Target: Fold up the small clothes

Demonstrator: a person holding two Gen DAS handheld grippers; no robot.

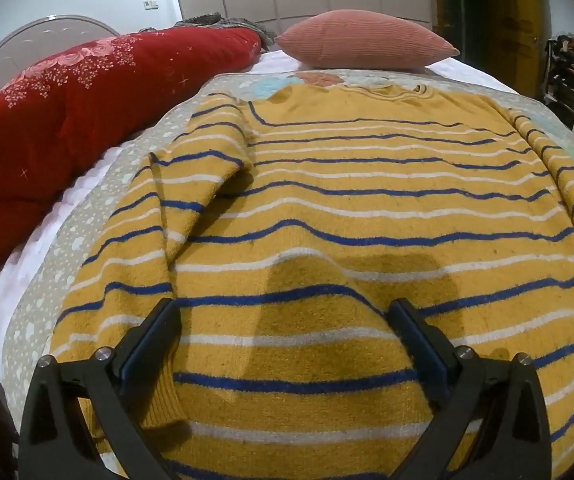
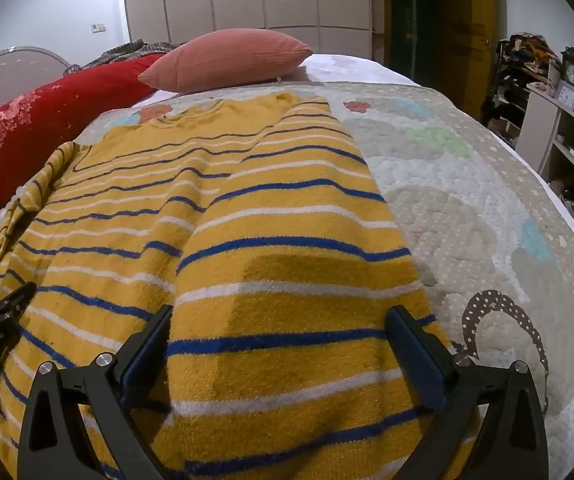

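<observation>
Seeing only in R view the dotted grey quilt [image 2: 467, 208] bare beside the yellow knit sweater w/ blue-white stripes [image 2: 271, 216]. Left hand-held gripper [image 1: 283, 312], right hand-held gripper [image 2: 279, 320]: jaws fully apart over sweater, gripping nothing.

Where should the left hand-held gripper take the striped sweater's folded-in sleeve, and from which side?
Probably at the ribbed cuff of the sleeve, which lies on the sweater body. Come from the near hem side: the cuff sits just inside the open left hand-held gripper.
</observation>
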